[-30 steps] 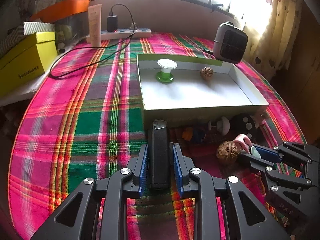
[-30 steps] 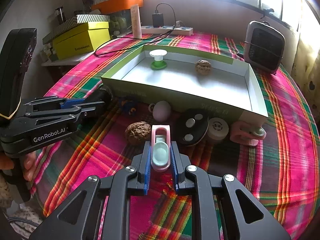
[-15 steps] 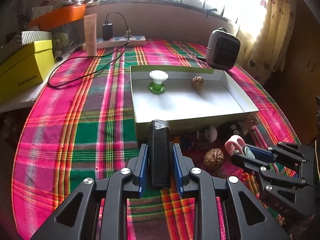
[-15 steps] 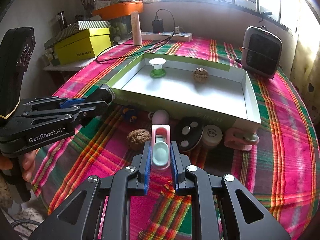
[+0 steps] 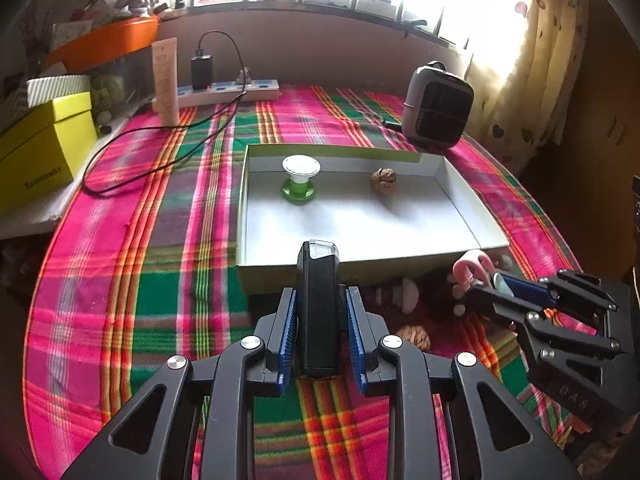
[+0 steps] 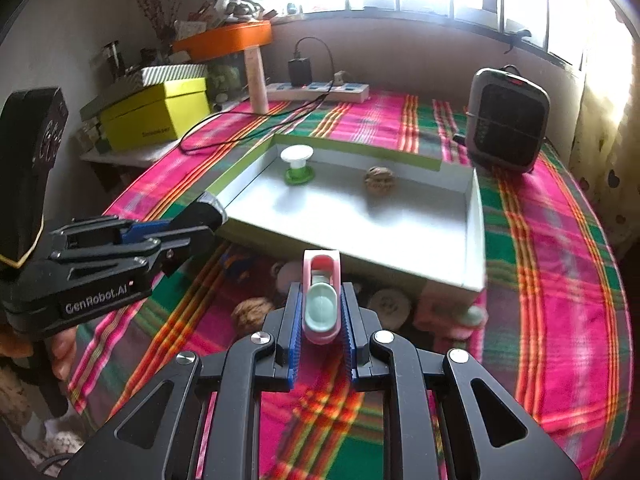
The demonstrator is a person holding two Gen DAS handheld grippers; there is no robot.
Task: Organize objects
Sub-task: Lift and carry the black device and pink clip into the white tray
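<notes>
A: Biggest change: both grippers are up off the plaid tablecloth compared with a second ago. The white tray now sits lower and fuller in both wrist views.

B: Loads?

A: Left gripper is clamped on a black rectangular device, tip just over the tray's near wall. Right gripper is clamped on a pink-and-mint clip, also near that wall. Neither grip has shifted.

B: Tray contents?

A: Same as before: green-and-white spool and a walnut, both at the far side, well apart.

B: So pick is done for both.

A: Looks like it. My read: carry phase, drop into the tray comes next. A second walnut and other small bits are left in front of the tray.
</notes>
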